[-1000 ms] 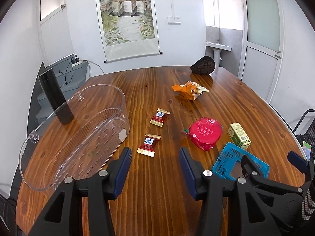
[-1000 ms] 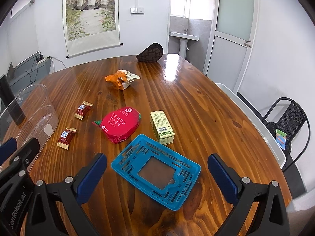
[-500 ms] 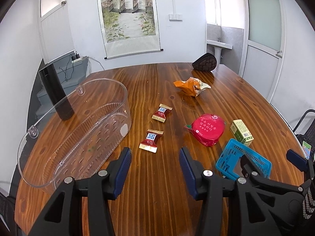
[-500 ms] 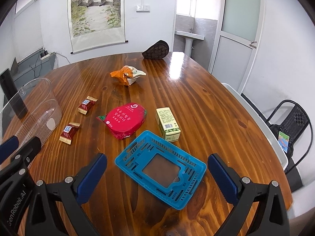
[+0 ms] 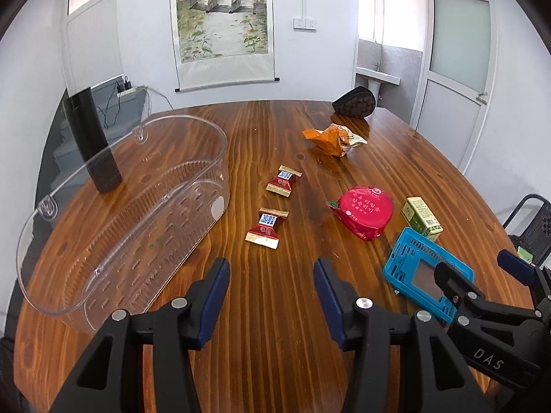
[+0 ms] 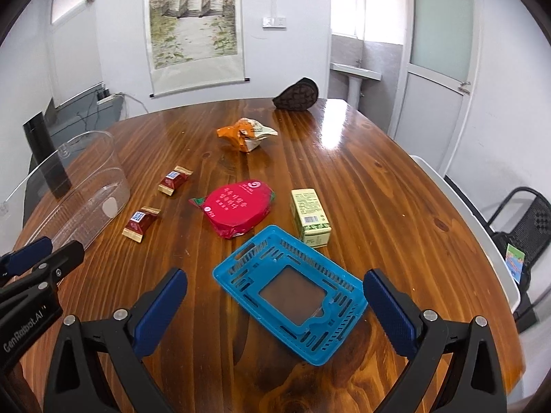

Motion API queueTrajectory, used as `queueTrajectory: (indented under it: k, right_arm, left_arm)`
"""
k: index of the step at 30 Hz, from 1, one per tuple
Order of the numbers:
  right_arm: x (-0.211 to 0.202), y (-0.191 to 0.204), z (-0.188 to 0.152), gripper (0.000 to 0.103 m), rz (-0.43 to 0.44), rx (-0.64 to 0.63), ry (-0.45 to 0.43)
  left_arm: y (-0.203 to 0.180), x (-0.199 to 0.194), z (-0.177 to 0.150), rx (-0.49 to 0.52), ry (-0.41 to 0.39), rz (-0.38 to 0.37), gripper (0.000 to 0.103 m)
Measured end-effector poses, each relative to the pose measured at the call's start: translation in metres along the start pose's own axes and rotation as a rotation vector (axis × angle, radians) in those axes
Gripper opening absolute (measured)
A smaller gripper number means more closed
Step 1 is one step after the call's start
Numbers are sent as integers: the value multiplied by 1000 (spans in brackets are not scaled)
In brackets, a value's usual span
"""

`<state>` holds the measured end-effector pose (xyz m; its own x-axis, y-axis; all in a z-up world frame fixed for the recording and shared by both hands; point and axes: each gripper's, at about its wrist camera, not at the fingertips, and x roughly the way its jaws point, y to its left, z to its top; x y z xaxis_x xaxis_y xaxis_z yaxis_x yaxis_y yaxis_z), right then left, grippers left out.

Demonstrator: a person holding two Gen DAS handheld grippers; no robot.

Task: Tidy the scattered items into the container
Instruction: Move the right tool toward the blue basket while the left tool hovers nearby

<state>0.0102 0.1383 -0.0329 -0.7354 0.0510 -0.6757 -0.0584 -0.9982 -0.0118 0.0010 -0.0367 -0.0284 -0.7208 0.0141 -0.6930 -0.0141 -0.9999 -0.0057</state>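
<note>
A clear plastic tub lies at the table's left; it also shows in the right wrist view. A blue basket sits just ahead of my right gripper, which is open and empty. Two red candy packets, a round red packet, a green box and an orange wrapper lie scattered mid-table. My left gripper is open and empty, held above the table short of the nearer candy.
A black cylinder stands behind the tub. A dark brown pouch lies at the far edge. A black chair stands to the right of the table. The wooden table curves away on the right.
Both grippers have risen and pulled back slightly, so the table items sit a little lower and further in view. Both stay open; nothing on the table has moved.
</note>
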Motion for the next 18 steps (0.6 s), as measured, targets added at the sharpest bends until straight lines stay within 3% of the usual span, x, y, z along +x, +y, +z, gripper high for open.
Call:
queueTrajectory:
  k: [8,18]
  right_arm:
    - [-5,16,12,103,90,-68,-40]
    - [12,36,35,103,173,-135,-28]
  left_arm:
    - [25,-9,-5,-52,-24,28,52]
    - [59,-22,-18,-90,-40,74,52]
